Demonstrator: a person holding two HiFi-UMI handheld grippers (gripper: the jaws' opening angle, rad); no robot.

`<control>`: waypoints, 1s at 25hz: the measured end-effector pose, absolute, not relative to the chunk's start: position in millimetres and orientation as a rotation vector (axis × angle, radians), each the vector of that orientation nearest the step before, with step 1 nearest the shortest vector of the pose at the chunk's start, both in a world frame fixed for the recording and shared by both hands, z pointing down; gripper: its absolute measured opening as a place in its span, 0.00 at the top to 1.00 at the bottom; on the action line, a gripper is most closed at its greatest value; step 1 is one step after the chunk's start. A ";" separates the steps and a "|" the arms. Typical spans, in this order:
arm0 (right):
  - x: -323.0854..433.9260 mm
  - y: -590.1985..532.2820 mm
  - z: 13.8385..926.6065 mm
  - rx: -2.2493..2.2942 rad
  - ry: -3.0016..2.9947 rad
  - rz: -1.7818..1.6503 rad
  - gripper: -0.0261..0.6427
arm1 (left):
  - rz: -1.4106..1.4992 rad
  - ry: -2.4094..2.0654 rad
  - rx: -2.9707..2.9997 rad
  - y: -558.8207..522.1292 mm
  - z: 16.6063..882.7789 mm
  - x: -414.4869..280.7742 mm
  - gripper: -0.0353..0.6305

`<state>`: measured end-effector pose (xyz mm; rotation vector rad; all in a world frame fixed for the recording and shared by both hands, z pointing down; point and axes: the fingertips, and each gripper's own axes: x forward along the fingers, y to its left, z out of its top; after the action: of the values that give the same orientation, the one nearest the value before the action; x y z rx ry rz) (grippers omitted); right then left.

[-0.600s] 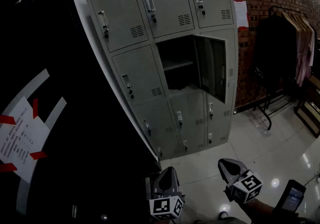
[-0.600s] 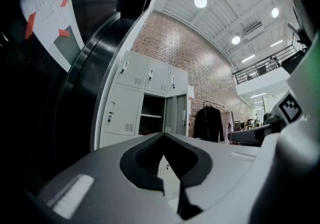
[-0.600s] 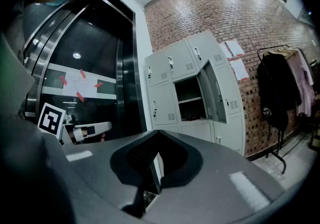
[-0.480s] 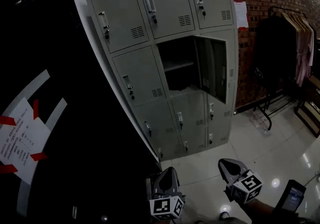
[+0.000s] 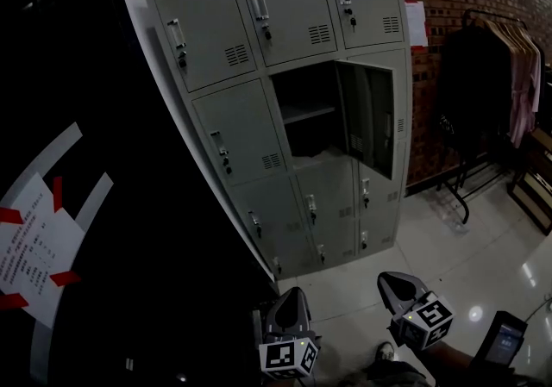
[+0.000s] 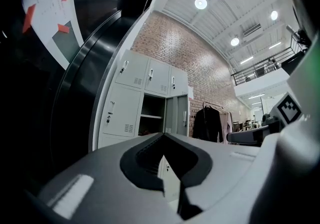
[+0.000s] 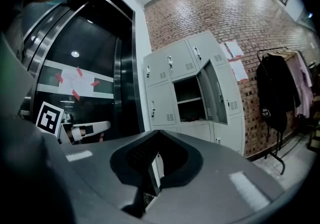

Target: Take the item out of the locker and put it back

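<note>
I'm at the very start, on the approach. I stand well back from the locker (image 5: 207,23), whose middle door (image 5: 373,118) hangs open on a compartment (image 5: 302,88) with a shelf (image 5: 307,112) across it. Something dark lies low under that shelf, probably the item (image 5: 312,152), though I can't make out what it is. My left gripper (image 5: 291,293) and right gripper (image 5: 390,280) are low and level in front of me, apart from each other, both with jaws closed on nothing. Next, I judge, I must walk in, part one pair of jaws, and reach in under the shelf, clear of the door edge.
</note>
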<state>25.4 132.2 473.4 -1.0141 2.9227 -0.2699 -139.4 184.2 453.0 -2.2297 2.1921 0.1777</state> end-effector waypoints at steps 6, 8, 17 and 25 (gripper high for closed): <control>19.1 93.9 477.1 -1.001 2.929 -0.262 0.96 | 0.165 2.195 -2.214 148.1 454.8 -145.7 0.95; 16.7 74.9 476.8 -0.989 2.927 -0.260 0.96 | 0.159 2.196 -2.203 130.1 454.3 -147.9 0.95; 7.2 -36.8 465.5 -0.916 2.928 -0.244 0.96 | 0.138 2.214 -2.139 22.5 445.6 -157.8 0.95; 1.6 -131.3 463.1 -0.833 2.952 -0.260 0.96 | 0.118 2.273 -2.075 -64.4 442.4 -159.5 0.95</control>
<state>1.6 -131.3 463.1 -0.8328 2.9520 -0.2602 -159.5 -64.4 442.4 -2.0745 2.2735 0.1176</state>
